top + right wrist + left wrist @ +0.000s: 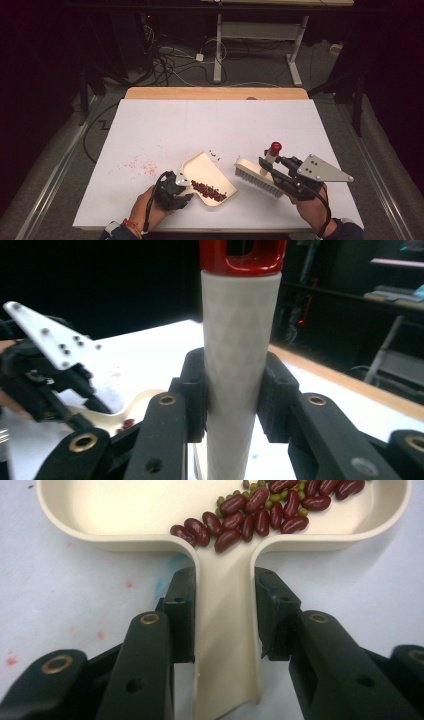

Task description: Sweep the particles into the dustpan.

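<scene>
Dustpan (209, 179) sits near the front edge of the table (215, 120), mouth pointing away up-left, handle toward the person. Left gripper (181, 189) is clamped on that handle. Right gripper (268, 169) is clamped on the brush (255, 176) handle, red cap (275, 147) up, bristles on the table just right of the pan's right side, close beside it; contact can't be told.

Key relation: the leftover red specks (140, 166) lie left of the pan, on the far side from the brush. So the brush has to cross over or around the pan, or the pan has to turn. Left hand is nearer the specks.

Left gripper view: pads (181, 611) tight on both sides of the cream handle, kidney beans (250, 512) and small green ones piled at the pan's back wall. The high view gives just a dark red strip there. Right gripper view: both jaws squeezing the white textured handle (239, 365).
</scene>
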`<state>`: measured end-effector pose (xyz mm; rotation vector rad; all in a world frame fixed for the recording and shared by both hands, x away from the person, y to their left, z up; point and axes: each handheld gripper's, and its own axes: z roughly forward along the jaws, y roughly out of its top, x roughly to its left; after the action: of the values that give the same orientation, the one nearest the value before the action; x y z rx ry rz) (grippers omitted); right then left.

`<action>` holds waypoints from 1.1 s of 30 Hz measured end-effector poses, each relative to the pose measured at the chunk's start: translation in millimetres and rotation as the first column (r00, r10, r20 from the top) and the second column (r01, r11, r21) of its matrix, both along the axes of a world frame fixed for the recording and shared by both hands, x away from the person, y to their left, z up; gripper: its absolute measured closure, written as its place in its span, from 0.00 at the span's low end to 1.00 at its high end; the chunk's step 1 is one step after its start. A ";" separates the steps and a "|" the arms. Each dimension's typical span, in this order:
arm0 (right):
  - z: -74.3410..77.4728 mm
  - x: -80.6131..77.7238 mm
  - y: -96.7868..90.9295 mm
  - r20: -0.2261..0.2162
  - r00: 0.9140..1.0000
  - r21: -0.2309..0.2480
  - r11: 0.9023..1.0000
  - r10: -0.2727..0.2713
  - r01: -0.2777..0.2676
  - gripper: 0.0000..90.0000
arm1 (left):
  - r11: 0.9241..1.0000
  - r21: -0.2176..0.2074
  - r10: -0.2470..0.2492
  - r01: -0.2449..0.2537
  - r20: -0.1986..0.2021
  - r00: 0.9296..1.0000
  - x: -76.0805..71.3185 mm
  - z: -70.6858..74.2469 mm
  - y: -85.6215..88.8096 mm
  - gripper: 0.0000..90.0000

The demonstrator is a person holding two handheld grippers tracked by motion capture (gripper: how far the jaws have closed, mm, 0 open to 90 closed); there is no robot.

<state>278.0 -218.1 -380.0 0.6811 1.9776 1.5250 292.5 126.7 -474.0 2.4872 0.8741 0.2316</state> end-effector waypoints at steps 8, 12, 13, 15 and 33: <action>1.2 14.3 -4.2 0.022 0.999 0.004 0.999 -0.044 0.043 0.77 | 0.999 -0.010 0.044 -0.044 -0.006 0.999 6.6 -0.3 13.9 0.71; 0.6 25.1 -4.2 0.006 0.998 0.010 0.998 -0.057 0.057 0.77 | 0.999 -0.015 0.051 -0.051 -0.005 0.999 8.8 0.3 17.1 0.71; 0.6 27.3 -4.1 0.011 0.998 0.008 0.998 -0.059 0.059 0.77 | 0.998 -0.018 0.052 -0.053 -0.007 0.999 9.3 0.5 18.0 0.71; 0.7 32.1 -2.8 0.006 0.998 0.006 0.998 -0.062 0.062 0.77 | 0.998 -0.016 0.056 -0.056 -0.009 0.998 10.1 1.2 19.7 0.71; -0.5 67.3 7.1 0.008 0.997 0.004 0.997 -0.077 0.077 0.77 | 0.995 -0.024 0.098 -0.099 -0.012 0.995 17.7 1.1 35.5 0.71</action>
<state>345.2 -211.0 -380.5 0.7427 1.9202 1.4834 310.2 162.3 -472.9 2.4273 0.9995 0.2393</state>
